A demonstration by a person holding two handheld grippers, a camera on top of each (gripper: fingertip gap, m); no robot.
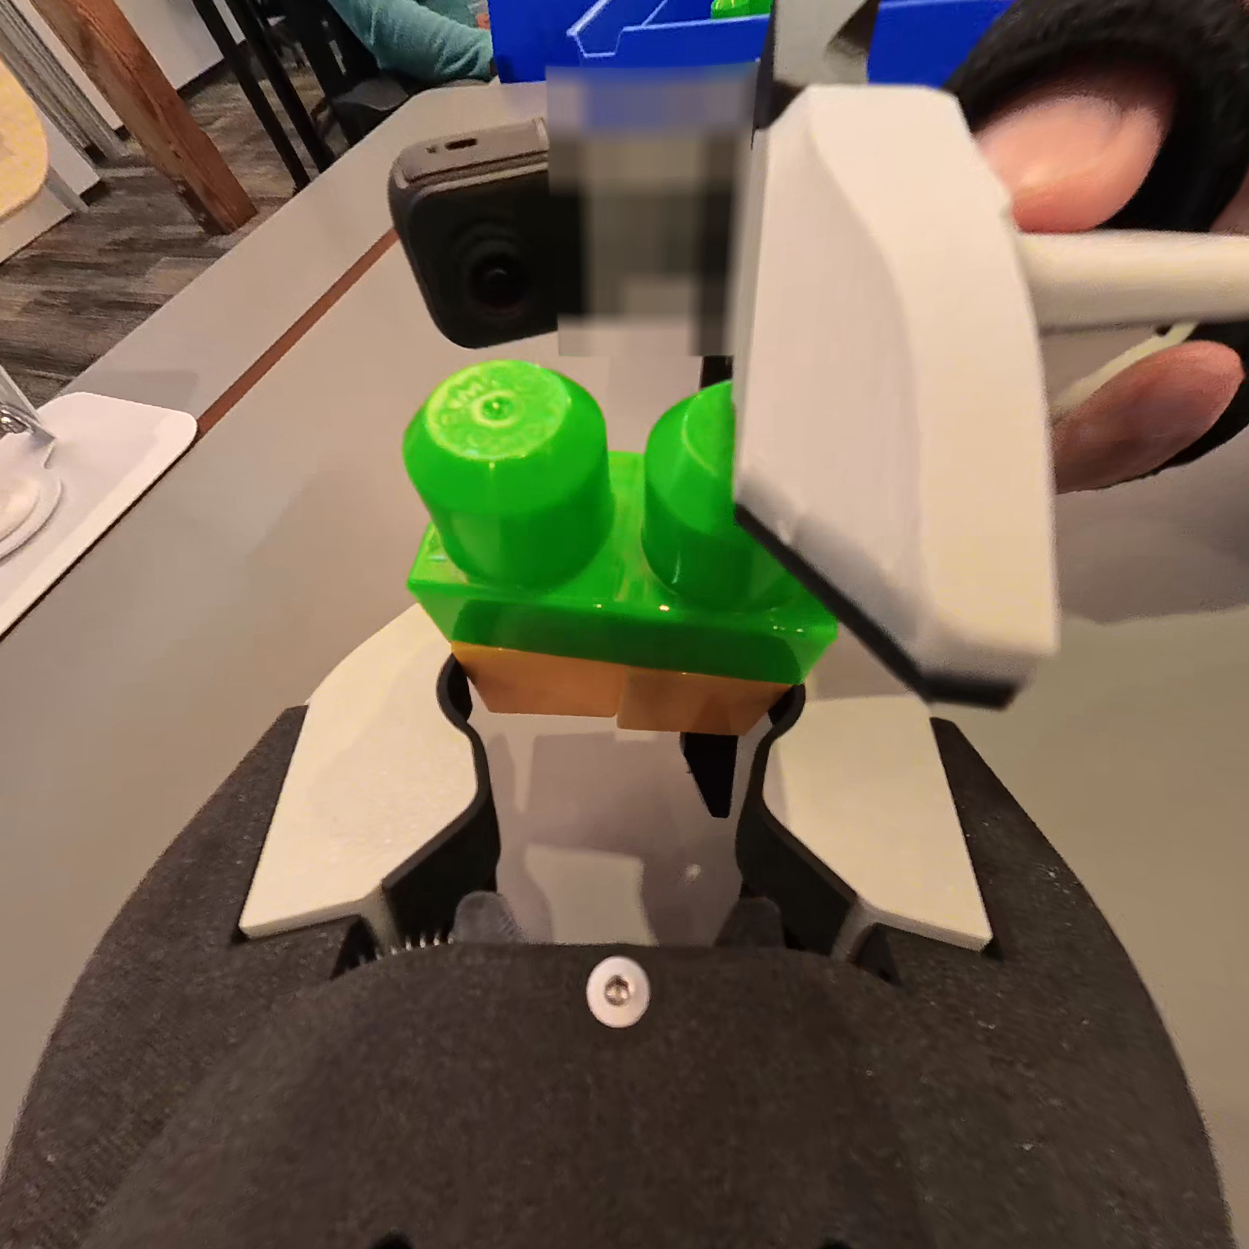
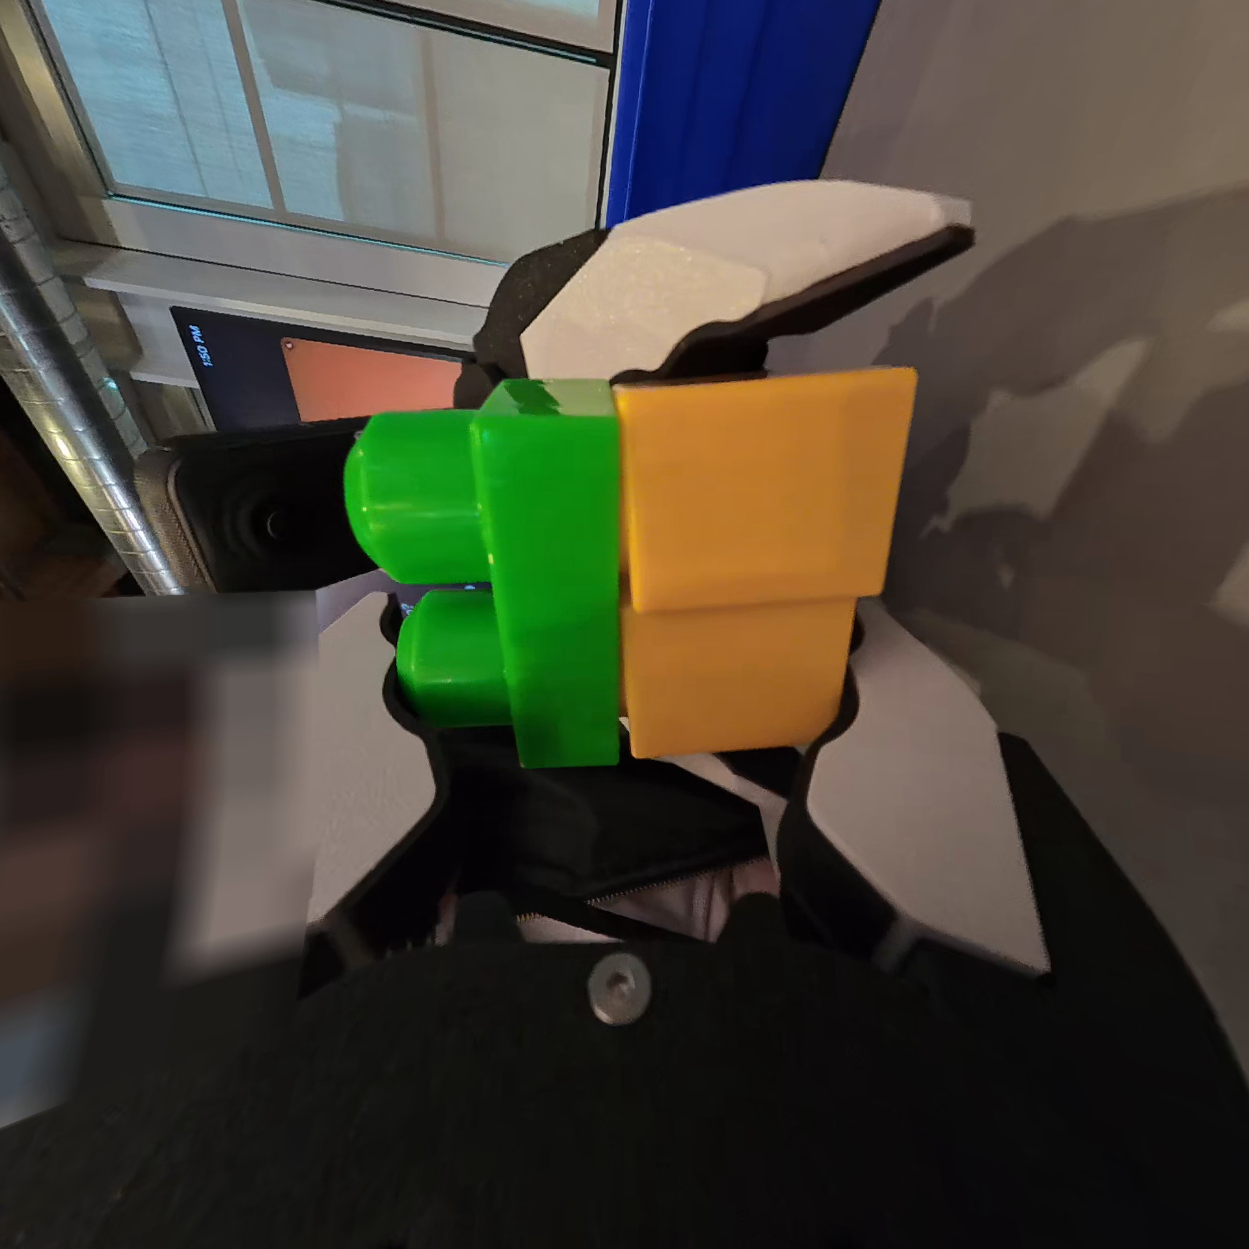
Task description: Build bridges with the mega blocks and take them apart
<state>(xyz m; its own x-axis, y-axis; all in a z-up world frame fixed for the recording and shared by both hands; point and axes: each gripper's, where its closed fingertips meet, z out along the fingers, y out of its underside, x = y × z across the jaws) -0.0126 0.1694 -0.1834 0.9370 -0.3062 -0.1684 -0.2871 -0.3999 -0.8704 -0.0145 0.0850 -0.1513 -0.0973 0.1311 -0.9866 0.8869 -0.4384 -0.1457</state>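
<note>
In the left wrist view, the left gripper is clamping its two white fingers on the two yellow blocks, which are sitting side by side under one green block. The green block is carrying two round studs and is bridging both yellow ones, and the whole stack is being held above the grey table.

Just beyond, the right gripper is coming in from the upper right, one broad white finger lying over the right-hand stud. A gloved hand is holding it, and its black camera is facing back. A white tray is lying at the table's left edge, and a blue bin is standing at the far end.

In the right wrist view, the same stack is lying sideways: the right gripper is closing around it, one finger against a green stud, the other against a yellow block. Behind, the left gripper's finger is pressing the upper yellow block.
</note>
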